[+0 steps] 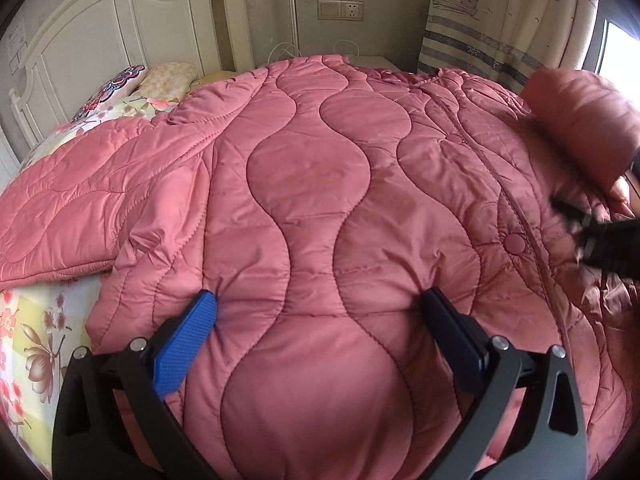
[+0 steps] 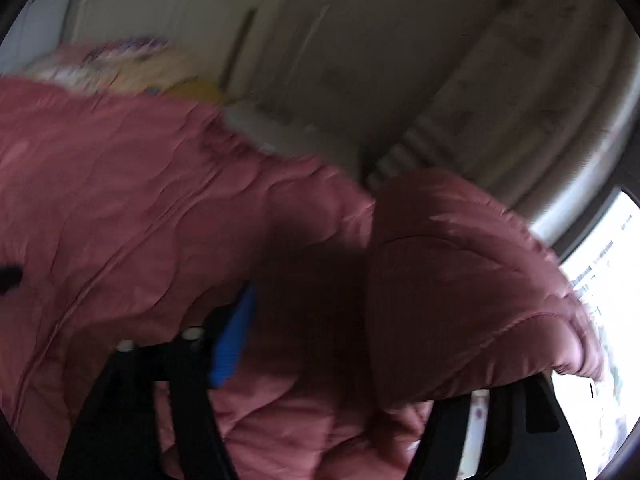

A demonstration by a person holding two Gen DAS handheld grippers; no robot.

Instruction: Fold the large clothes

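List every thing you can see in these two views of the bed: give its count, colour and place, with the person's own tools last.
quilted jacket: one, pink, spread over the bed
sleeve: one, pink, lifted at the right side
snap button: one clear, pink, on the front placket
bedsheet: one, floral, under the jacket
pillows: two, patterned, at the headboard
headboard: one, white, behind the pillows
wall socket: one, beige, back wall
curtain: one, cream with boats, by the window
left tongs: open, pads pressing into the jacket
right tongs: blurred, open, under the sleeve
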